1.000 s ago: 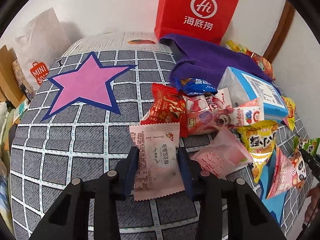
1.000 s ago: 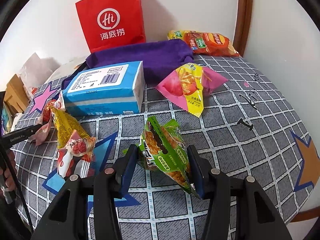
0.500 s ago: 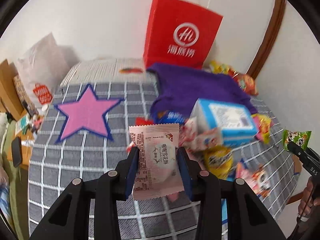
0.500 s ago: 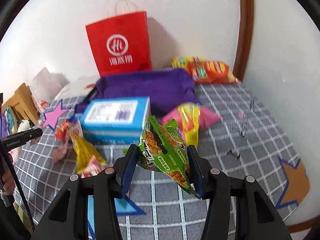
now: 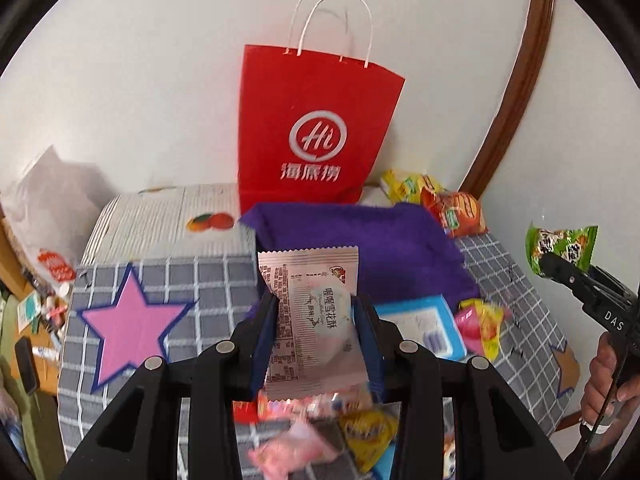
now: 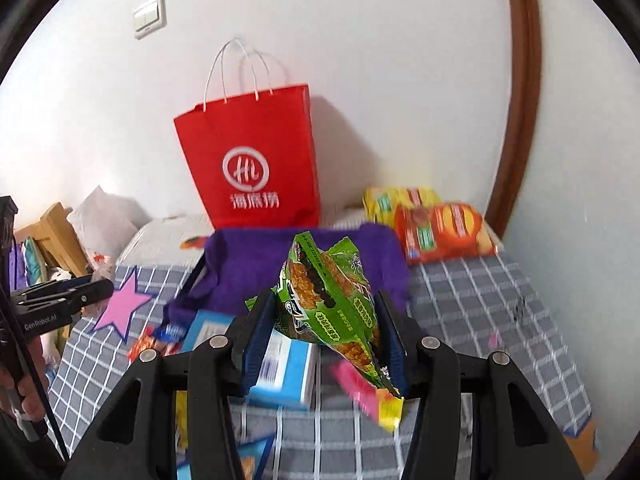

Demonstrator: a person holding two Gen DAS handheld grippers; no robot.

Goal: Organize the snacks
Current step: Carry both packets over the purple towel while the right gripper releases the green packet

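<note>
left gripper (image 5: 316, 334) is clamped on a pale pink snack packet (image 5: 310, 316), right gripper (image 6: 326, 334) is clamped on a green snack bag (image 6: 330, 300), both held above the checked cloth (image 6: 480, 300). beyond lie a blue box (image 6: 286, 372) and purple towel (image 5: 384, 240), then the red paper bag (image 6: 252, 160) against the wall.

One red paper bag (image 5: 316, 136) stands at the wall. One purple towel (image 5: 360, 248), one blue box (image 6: 280, 364). Two chip bags (image 6: 440, 232) lie in the corner. One pink star (image 5: 128, 324) shows on the cloth, with one pink packet (image 5: 316, 320) and one green packet (image 6: 332, 300) aloft.
</note>
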